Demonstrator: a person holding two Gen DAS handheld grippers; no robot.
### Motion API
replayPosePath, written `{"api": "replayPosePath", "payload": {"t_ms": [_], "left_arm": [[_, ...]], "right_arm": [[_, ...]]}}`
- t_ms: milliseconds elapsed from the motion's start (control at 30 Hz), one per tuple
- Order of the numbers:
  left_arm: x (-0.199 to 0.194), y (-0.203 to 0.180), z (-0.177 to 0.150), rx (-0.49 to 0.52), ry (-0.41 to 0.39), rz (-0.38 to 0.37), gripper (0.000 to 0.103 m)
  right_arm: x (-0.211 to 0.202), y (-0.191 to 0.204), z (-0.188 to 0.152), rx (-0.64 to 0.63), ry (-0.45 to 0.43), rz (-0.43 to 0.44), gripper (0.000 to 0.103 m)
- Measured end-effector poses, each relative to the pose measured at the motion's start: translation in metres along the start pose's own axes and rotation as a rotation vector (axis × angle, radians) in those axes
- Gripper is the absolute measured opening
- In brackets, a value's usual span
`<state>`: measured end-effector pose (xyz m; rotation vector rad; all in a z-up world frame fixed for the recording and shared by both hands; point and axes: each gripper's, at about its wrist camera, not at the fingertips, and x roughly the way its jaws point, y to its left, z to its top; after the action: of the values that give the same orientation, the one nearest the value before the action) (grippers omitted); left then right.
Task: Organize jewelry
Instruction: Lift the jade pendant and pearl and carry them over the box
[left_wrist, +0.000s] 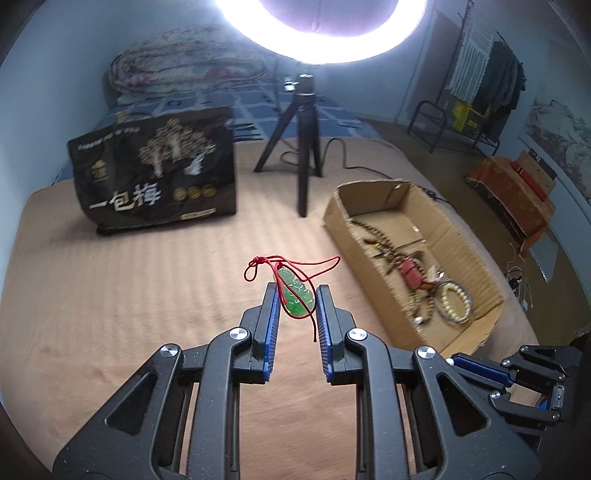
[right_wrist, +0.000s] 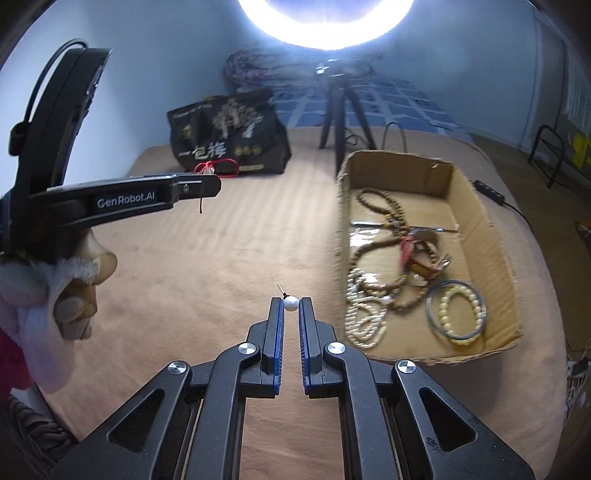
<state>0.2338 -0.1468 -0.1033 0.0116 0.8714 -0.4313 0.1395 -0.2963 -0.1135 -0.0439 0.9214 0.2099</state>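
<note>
Left hand-held gripper (left_wrist: 296, 295) clamps green pendant (left_wrist: 297, 297); right hand-held gripper (right_wrist: 291, 303) clamps 1 pearl pin (right_wrist: 290, 303). Open tan bedspread (right_wrist: 207, 266) lies left of cardboard box (right_wrist: 495, 240).

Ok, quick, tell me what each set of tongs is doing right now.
Left tongs: closed on the green pendant, its red cord dangling.
Right tongs: closed on a white pearl pin.

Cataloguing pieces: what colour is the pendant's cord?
Red; the cord shows best in the left wrist view.
</note>
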Motion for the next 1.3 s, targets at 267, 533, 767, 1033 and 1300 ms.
{"api": "replayPosePath", "payload": {"t_ms": [267, 533, 767, 1033, 1300], "left_arm": [[0.009, -0.035, 0.017, 0.026, -0.018, -0.034, 0.018], [0.025, -0.064, 0.033, 0.056, -0.023, -0.058, 0.018], [0.047, -0.084, 0.041, 0.07, -0.008, -0.068, 0.018], [0.072, -0.098, 0.047, 0.072, 0.016, -0.066, 0.018], [0.085, -0.103, 0.047, 0.071, 0.032, -0.059, 0.019]], "right_arm": [[-0.016, -0.027, 0.008, 0.015, -0.027, -0.041, 0.006], [-0.021, -0.055, 0.016, 0.028, -0.038, -0.085, 0.006], [-0.016, -0.082, 0.025, 0.047, -0.036, -0.118, 0.006], [-0.008, -0.099, 0.026, 0.057, -0.026, -0.131, 0.006], [-0.002, -0.11, 0.026, 0.073, -0.014, -0.135, 0.006]]}}
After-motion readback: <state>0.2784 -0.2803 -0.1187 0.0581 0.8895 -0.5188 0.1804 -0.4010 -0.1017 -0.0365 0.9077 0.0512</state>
